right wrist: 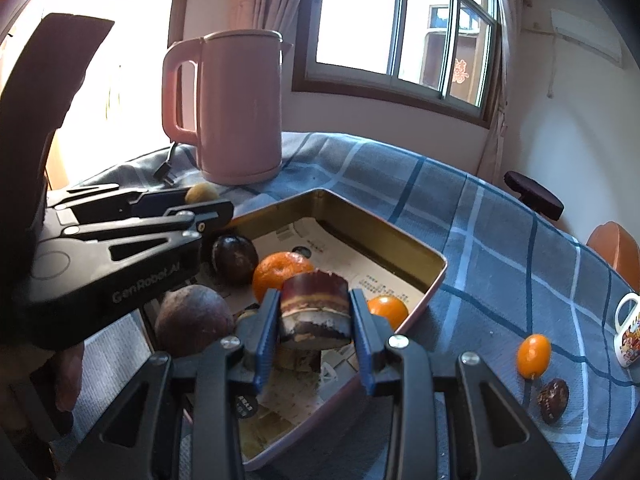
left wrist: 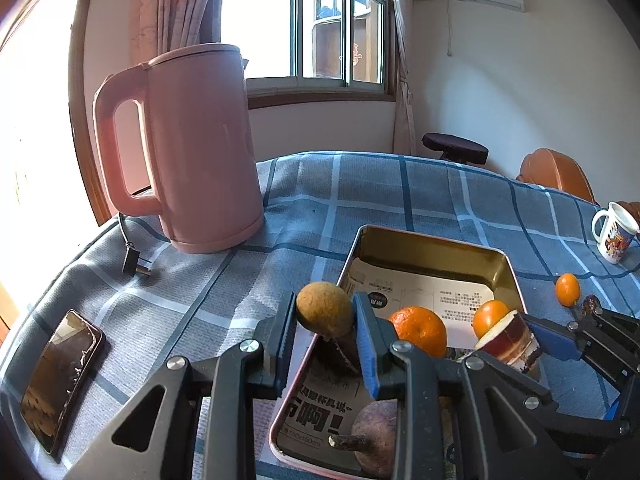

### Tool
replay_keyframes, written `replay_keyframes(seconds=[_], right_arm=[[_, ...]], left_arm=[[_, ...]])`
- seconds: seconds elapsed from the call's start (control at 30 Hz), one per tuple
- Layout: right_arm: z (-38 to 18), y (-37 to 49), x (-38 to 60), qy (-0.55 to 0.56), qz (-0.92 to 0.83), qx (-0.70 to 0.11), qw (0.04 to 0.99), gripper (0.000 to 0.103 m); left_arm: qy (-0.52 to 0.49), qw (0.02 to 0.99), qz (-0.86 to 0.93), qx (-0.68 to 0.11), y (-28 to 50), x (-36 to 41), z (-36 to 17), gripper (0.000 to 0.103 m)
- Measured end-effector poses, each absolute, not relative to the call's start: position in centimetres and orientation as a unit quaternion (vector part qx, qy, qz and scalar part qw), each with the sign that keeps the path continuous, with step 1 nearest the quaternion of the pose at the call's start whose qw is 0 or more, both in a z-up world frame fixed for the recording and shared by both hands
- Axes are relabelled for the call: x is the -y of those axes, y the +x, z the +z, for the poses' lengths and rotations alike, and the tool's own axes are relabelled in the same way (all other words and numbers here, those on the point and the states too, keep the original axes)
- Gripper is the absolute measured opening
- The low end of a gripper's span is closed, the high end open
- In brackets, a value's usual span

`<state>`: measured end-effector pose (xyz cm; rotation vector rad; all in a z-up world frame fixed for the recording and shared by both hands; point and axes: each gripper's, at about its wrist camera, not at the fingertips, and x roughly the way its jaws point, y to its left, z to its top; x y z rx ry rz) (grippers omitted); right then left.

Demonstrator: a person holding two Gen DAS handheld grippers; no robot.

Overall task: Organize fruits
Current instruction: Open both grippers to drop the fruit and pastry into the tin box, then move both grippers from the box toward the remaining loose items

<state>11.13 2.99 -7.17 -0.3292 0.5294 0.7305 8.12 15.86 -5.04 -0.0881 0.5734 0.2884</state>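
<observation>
My left gripper (left wrist: 325,322) is shut on a round brown fruit (left wrist: 324,308), held over the near left rim of the gold tin tray (left wrist: 440,244). Over the tray, my right gripper (right wrist: 314,322) is shut on a short cut piece of purple sugarcane (right wrist: 314,304). In the tray lie a mandarin (right wrist: 280,272), a smaller orange (right wrist: 387,308), a dark round fruit (right wrist: 234,258) and a purple-brown fruit (right wrist: 192,318). On the cloth right of the tray sit a kumquat (right wrist: 533,356) and a dark shrivelled fruit (right wrist: 553,400).
A pink kettle (left wrist: 188,148) stands at the back left with its plug (left wrist: 136,266) lying on the blue checked cloth. A phone (left wrist: 60,380) lies at the near left. A printed mug (left wrist: 614,236) stands at the far right. Printed paper lines the tray.
</observation>
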Motion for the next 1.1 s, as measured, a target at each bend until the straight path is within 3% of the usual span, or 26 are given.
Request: replay_keyframes(seconds=[0.6, 0.63, 0.77, 0.87, 0.93, 1.07, 1.1], right_arm=[[-7.5, 10.8, -3.3, -0.168, 0.363, -0.263, 0.878, 0.037], [-7.5, 10.7, -3.3, -0.170, 0.365, -0.262, 0.877, 0.039], [-7.5, 10.4, -3.4, -0.169, 0.370, -0.260, 0.876, 0.061], [-7.4, 10.4, -3.2, -0.164, 0.370, -0.258, 0.877, 0.069], [-7.3, 10.3, -3.0, -0.162, 0.370, -0.256, 0.878, 0.069], [-6.9, 10.3, -2.0, -0.156, 0.364, -0.252, 0.883, 0.070], [-6.8, 10.3, -1.6, -0.154, 0.360, -0.252, 0.885, 0.070]], left_arm=[[-0.047, 0.943, 0.135, -0.299, 8.5, -15.9, -5.7, 0.030], [-0.048, 0.944, 0.135, -0.298, 8.4, -16.0, -5.6, 0.030], [-0.050, 0.944, 0.130, -0.298, 8.2, -16.0, -5.5, 0.031], [-0.055, 0.944, 0.126, -0.299, 8.0, -16.0, -5.4, 0.032], [-0.056, 0.945, 0.122, -0.297, 7.8, -15.9, -5.2, 0.039], [-0.060, 0.949, 0.135, -0.280, 7.0, -15.8, -4.4, 0.076], [-0.061, 0.950, 0.135, -0.276, 6.9, -15.7, -4.2, 0.077]])
